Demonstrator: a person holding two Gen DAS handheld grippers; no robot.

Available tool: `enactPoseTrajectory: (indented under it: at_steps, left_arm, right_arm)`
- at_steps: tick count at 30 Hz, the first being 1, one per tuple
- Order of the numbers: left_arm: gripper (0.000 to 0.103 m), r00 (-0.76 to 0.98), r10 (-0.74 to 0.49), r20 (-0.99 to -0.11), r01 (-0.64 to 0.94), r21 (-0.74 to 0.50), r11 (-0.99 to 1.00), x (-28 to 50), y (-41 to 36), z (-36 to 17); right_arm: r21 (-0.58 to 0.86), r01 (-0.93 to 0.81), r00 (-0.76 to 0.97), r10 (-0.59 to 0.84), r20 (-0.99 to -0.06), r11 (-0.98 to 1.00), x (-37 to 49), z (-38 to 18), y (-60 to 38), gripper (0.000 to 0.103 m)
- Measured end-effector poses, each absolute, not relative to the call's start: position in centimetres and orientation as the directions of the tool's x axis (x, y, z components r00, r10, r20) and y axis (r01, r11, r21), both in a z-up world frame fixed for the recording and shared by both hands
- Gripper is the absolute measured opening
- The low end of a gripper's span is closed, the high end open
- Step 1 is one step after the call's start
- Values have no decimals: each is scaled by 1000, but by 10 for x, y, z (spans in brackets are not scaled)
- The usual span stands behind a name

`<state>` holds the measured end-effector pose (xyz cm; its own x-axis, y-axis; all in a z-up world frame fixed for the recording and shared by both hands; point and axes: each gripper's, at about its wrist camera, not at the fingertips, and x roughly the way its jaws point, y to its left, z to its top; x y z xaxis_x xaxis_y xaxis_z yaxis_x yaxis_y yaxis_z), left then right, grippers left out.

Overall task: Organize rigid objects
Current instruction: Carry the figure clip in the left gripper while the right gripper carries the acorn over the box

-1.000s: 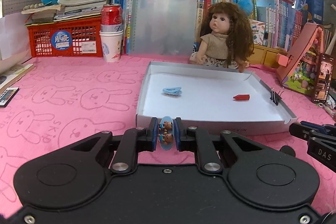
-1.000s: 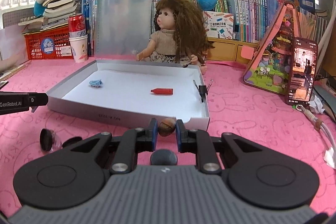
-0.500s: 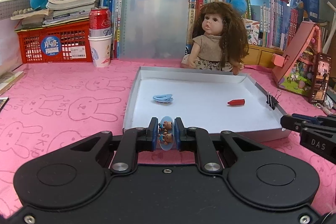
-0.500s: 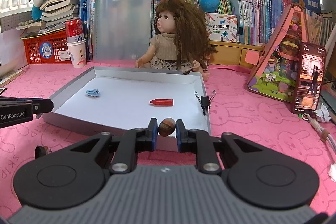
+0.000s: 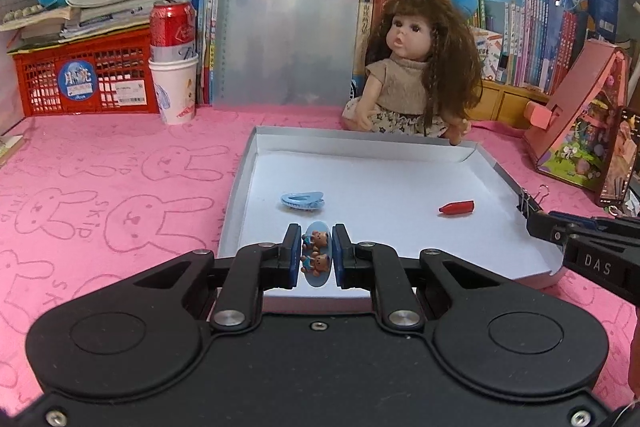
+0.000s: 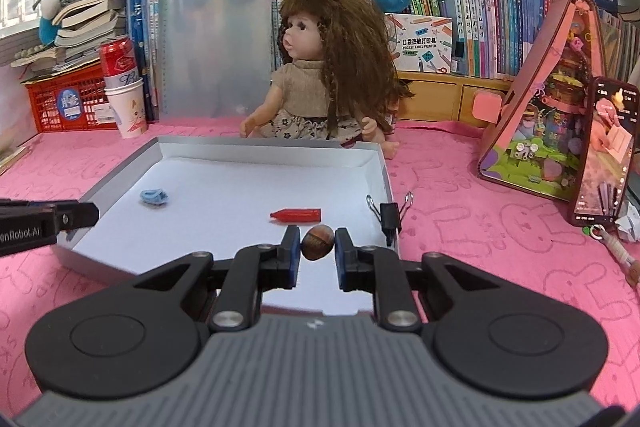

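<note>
Over the near edge of the tray (image 5: pixel 472 151), the left gripper (image 5: pixel 316 254) hangs with its fingers (image 5: pixel 291 247) pinching an oval blue charm (image 5: pixel 316 255) bearing two small brown bears. The right gripper (image 6: pixel 317 247) is also above the tray's near part, toward its right wall, fingers (image 6: pixel 292 247) closed on a brown nut-like bead (image 6: pixel 317 245). On the tray's white floor lie a blue hair clip (image 5: pixel 302 201), toward the left wall, and a red cap-shaped piece (image 5: pixel 457 207), toward the right. A black binder clip (image 6: pixel 390 217) grips the tray's right wall. The tray sits on a pink bunny-print counter (image 5: pixel 100 195). Just behind its far wall sits a doll (image 5: pixel 416 67); well left of it, a red can (image 5: pixel 172 23) stands in a paper cup (image 5: pixel 176 91).
</note>
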<state>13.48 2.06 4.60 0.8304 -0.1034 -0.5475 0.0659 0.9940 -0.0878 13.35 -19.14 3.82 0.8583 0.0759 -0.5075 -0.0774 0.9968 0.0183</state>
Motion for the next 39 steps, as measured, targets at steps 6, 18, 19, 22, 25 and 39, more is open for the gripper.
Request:
enactPoseTrajectory:
  at_steps: [6, 18, 19, 22, 25, 39]
  left_arm:
    - [15, 808, -109, -579, 67, -94, 993, 160, 17, 41]
    - [15, 770, -90, -632, 32, -102, 994, 192, 17, 27]
    - [15, 768, -88, -634, 30, -101, 994, 194, 17, 26]
    - [15, 763, -80, -642, 23, -96, 995, 198, 16, 23]
    - [15, 763, -74, -642, 21, -90, 996, 201, 15, 22]
    - [15, 762, -69, -644, 17, -86, 996, 215, 15, 20]
  right_arm:
    - [72, -67, 838, 95, -538, 995, 156, 34, -196, 22]
    - [111, -62, 797, 116, -592, 992, 185, 19, -196, 22]
    - [110, -62, 796, 116, -594, 992, 186, 18, -195, 22]
    - [114, -62, 791, 118, -601, 992, 190, 16, -194, 22]
    - [115, -61, 788, 119, -604, 991, 193, 15, -193, 22]
    - [112, -68, 773, 124, -623, 991, 205, 10, -190, 22]
